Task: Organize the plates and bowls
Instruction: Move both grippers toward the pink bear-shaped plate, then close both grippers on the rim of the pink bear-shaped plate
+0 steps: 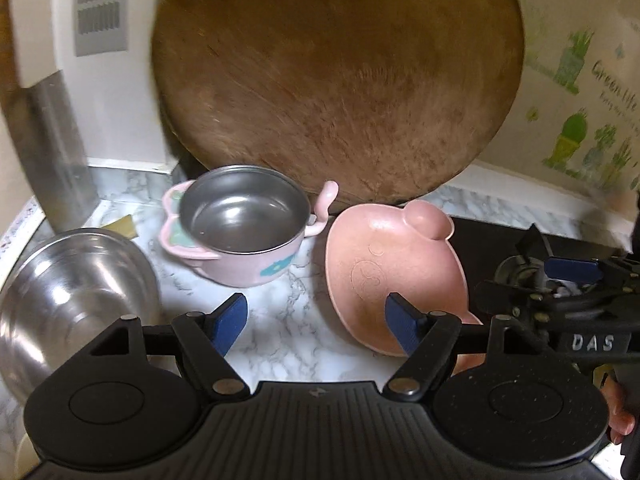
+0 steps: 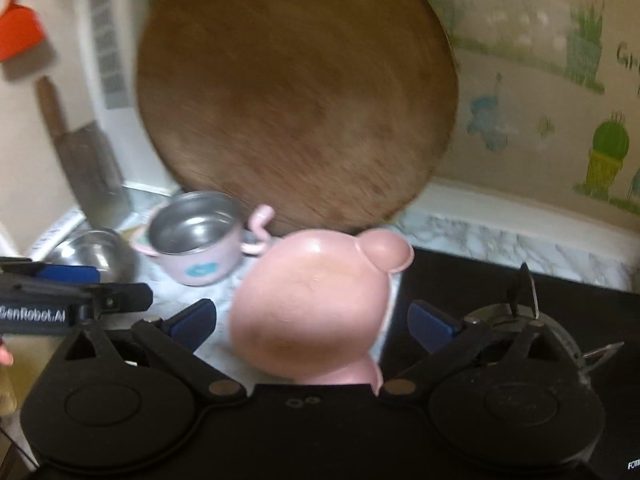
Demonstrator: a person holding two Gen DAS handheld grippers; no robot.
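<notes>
Left wrist view: the left gripper (image 1: 316, 322) hangs open over the white marble counter (image 1: 280, 316), holding nothing; its right pad overlaps the pink animal-shaped plastic plate (image 1: 384, 264), beside the pink steel-lined handled bowl (image 1: 244, 232).

Right wrist view: the right gripper (image 2: 312, 326) is spread wide around the plate (image 2: 312, 312), apparently approaching; next it must close on the rim.

A marbled surface (image 1: 288, 320) is seen carrying a steel bowl (image 1: 72, 296), a pink pot (image 1: 244, 228), a pink plate (image 1: 384, 268) and a round board (image 1: 336, 76) propped behind.
</notes>
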